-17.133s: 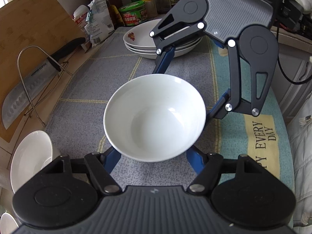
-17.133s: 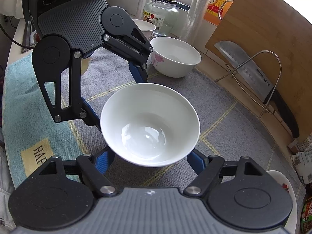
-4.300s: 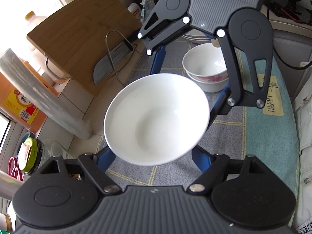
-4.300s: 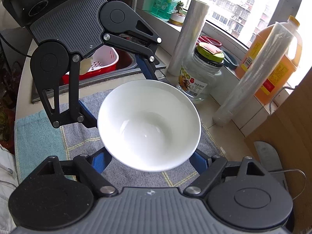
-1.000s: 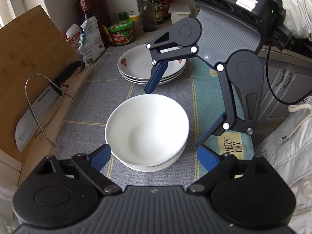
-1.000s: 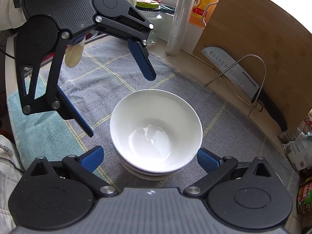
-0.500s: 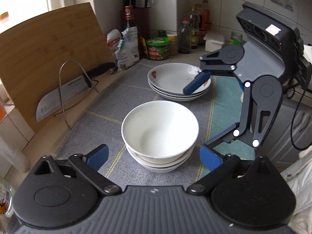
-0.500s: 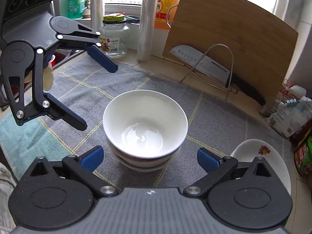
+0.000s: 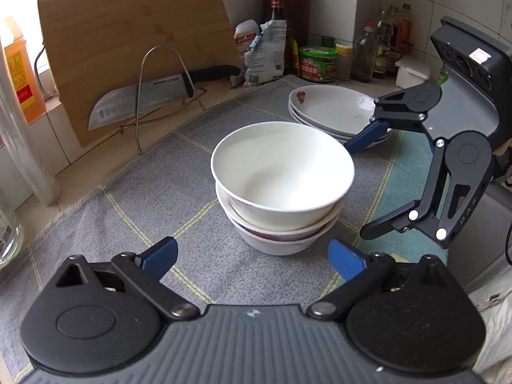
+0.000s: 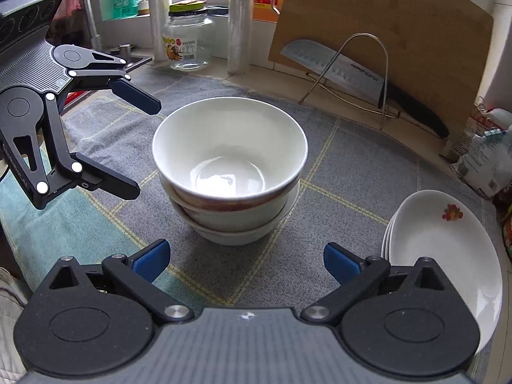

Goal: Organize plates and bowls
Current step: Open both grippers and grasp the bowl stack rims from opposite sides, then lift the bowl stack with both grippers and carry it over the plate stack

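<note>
A stack of three white bowls (image 9: 281,179) (image 10: 228,172) stands on the grey checked cloth (image 9: 121,204). A stack of white plates (image 9: 332,112) with a small red flower print lies behind it; in the right wrist view the plates (image 10: 444,256) are at the right edge. My left gripper (image 9: 252,256) is open, drawn back from the bowls with nothing between its blue pads. My right gripper (image 10: 244,260) is open too, short of the stack and empty. Each gripper shows in the other's view: right gripper (image 9: 364,185) and left gripper (image 10: 144,144), both open beside the bowls.
A bamboo cutting board (image 9: 134,44) leans on the wall, with a cleaver (image 9: 140,99) in a wire rack in front. Bottles, jars and a bag (image 9: 265,54) crowd the back corner. A glass jar (image 10: 187,38) and film rolls stand by the window. A teal mat (image 10: 64,224) borders the cloth.
Both grippers have drawn back from the bowl stack and sunk lower, so the stack now shows from the side. The left gripper has also rolled. The bowls stay put.
</note>
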`<act>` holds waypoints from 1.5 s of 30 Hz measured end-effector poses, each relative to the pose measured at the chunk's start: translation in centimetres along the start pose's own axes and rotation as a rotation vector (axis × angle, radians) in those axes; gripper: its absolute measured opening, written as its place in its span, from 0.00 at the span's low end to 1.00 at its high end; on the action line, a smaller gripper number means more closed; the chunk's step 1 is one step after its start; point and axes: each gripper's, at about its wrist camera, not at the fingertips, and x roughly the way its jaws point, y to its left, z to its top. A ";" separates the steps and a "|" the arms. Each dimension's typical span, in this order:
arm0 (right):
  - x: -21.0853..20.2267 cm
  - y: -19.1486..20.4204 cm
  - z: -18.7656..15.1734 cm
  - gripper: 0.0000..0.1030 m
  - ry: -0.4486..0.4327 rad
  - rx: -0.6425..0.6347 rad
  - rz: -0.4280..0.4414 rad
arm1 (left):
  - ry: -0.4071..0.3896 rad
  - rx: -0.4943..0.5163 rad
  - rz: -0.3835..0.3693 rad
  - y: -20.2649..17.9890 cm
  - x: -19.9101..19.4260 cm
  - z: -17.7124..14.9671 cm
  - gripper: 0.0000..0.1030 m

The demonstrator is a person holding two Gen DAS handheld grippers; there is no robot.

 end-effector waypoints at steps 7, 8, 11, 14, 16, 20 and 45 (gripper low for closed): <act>0.7 -3.8 -0.1 1.00 -0.005 -0.124 0.152 | 0.066 -0.132 0.140 -2.9 2.0 -0.1 0.97; 0.6 -4.0 0.0 1.00 -0.006 -0.139 0.160 | 0.078 -0.147 0.160 -3.3 2.2 -0.2 0.97; 0.4 -4.4 0.4 1.00 -0.018 -0.208 0.188 | 0.113 -0.160 0.187 -4.1 2.7 -0.2 0.97; 0.8 -4.2 0.8 1.00 -0.020 -0.289 0.205 | 0.145 -0.116 0.193 -4.6 3.1 -0.3 0.97; 1.3 -4.0 1.1 1.00 -0.013 -0.334 0.211 | 0.166 -0.065 0.190 -4.7 3.5 -0.3 0.97; 2.3 -3.5 1.4 1.00 0.012 -0.394 0.215 | 0.178 0.011 0.145 -4.0 4.4 -0.1 0.97; 5.4 -2.4 3.9 0.88 0.081 -0.554 0.301 | 0.121 0.317 -0.167 -1.3 6.4 1.8 0.76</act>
